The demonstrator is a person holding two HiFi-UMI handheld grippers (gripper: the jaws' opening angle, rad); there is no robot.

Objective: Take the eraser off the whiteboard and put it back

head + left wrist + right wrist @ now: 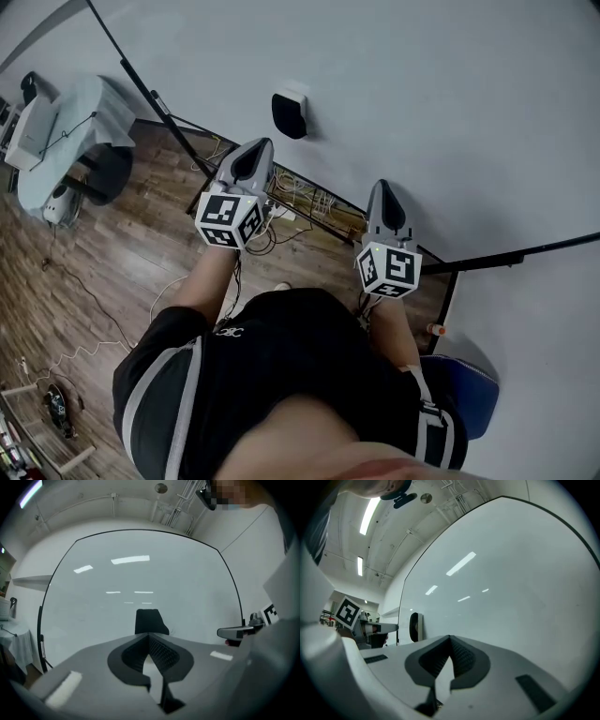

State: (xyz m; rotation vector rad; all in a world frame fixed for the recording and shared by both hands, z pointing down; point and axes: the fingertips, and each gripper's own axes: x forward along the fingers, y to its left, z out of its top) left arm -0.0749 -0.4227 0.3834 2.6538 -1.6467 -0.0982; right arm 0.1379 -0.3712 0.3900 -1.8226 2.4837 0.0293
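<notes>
Eraser, dark and blocky, sits on glossy whiteboard, open board around it. Left claw and right claw are clenched, empty, nearby.

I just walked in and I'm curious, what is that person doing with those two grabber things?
A person stands at a whiteboard with a gripper in each hand. The left gripper points at the black eraser stuck on the board, but it is shut and empty. The right gripper is shut and empty too.
</notes>
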